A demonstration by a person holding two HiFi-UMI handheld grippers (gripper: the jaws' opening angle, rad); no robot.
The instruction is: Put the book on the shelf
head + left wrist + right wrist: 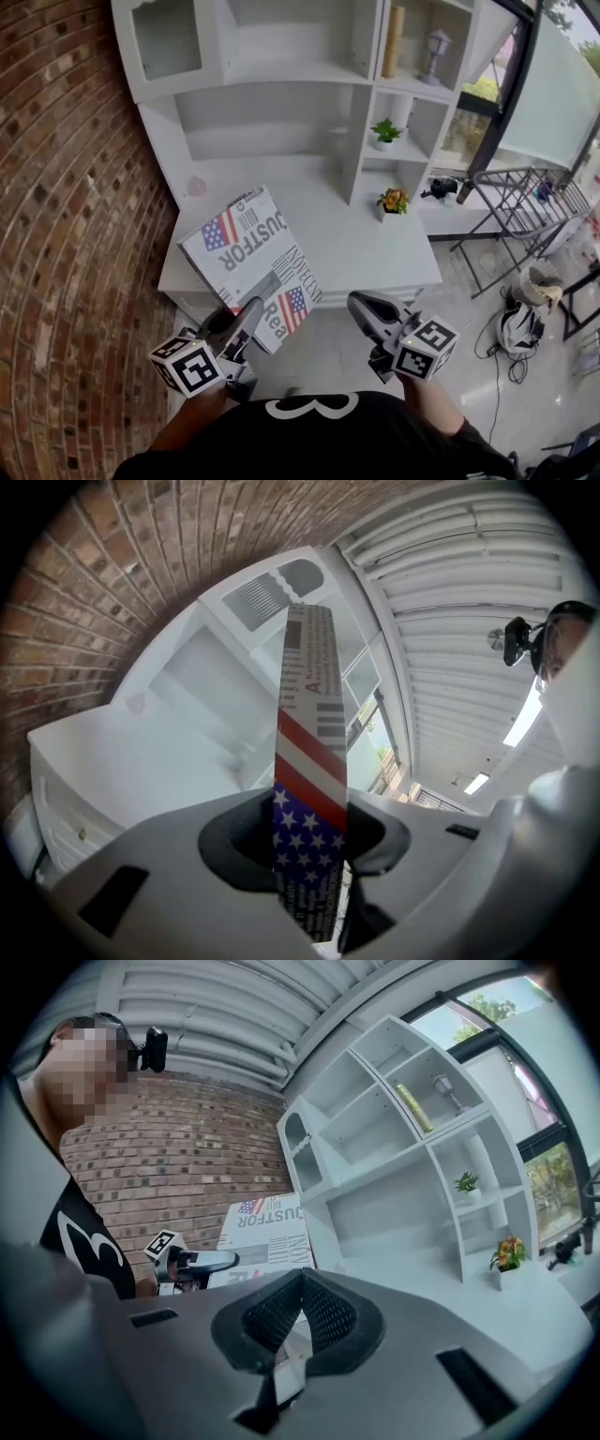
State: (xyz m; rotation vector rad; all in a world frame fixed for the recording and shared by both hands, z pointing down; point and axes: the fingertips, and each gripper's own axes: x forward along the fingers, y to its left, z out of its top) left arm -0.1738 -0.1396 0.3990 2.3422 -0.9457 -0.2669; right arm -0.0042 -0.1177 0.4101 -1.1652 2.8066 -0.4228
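Left gripper point(253, 307): 7 o'clock in the head view, jaws clamped on the book's point(246, 251) near edge.
Right gripper point(358, 305): 5 o'clock, jaws together, empty.
Book: 11 o'clock from left gripper, over the counter's front.
Shelf unit point(281, 122): 12 o'clock, white.

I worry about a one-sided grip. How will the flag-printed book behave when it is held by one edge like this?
The book is probably stiff: it juts out from the left gripper with no visible sag. It is wide, thin and clamped at one edge only, so it may lever or twist in that grip. Its printed cover looks smooth, so it might slip.
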